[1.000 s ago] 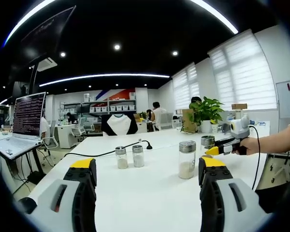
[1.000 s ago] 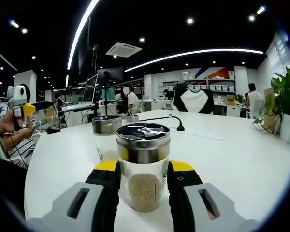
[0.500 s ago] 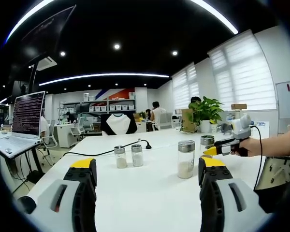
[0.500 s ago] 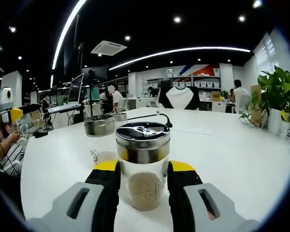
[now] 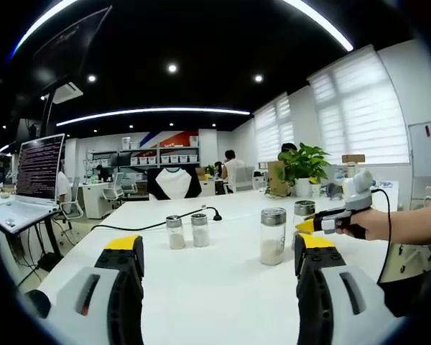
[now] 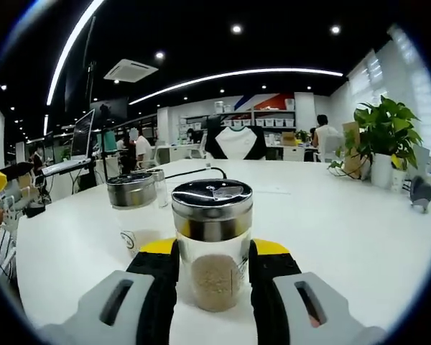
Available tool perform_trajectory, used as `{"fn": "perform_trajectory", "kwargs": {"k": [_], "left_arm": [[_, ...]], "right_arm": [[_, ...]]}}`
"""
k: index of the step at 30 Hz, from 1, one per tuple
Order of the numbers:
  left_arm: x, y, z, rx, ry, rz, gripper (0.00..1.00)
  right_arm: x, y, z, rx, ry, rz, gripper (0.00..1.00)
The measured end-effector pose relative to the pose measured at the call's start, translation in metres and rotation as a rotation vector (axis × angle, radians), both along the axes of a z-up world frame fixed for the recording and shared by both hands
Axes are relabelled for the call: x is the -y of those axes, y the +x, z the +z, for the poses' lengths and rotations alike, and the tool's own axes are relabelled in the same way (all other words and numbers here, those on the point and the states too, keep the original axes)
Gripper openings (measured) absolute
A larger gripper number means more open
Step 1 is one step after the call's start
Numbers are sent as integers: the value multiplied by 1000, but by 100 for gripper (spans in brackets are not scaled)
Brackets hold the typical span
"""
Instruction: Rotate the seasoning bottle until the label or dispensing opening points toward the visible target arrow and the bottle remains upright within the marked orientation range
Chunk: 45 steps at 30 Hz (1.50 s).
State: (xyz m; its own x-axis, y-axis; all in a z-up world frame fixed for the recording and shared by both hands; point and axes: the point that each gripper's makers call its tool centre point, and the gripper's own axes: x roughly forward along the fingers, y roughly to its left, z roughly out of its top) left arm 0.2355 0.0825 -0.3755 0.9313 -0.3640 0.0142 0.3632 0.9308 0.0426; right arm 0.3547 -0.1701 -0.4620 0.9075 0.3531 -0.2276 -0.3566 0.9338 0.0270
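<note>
Right tongs are clamped on the seasoning bottle, which stands upright on the white surface with a second bottle just beside it. Left tongs hang released over the surface's near edge, well apart from the bottle.

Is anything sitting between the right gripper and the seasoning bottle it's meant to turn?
Nothing visible does. The right gripper already has its jaws on either side of the seasoning bottle, which stands upright on the white table. A second bottle stands behind, to the left, apart.
</note>
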Motion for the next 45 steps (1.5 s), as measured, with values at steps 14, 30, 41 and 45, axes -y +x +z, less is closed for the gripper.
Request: {"fn": "perform_trajectory", "kwargs": {"k": [14, 30, 41, 45], "left_arm": [[0, -1, 1, 3, -3, 2, 91], [-1, -2, 1, 4, -7, 3, 91], [-2, -1, 0, 3, -8, 5, 91], [-1, -1, 0, 5, -4, 1, 91]], "right_arm": [[2, 1, -3, -4, 3, -179, 37], [8, -1, -6, -31, 21, -266, 43], [13, -9, -2, -19, 19, -200, 52], [12, -8, 1, -8, 18, -140, 56]]}}
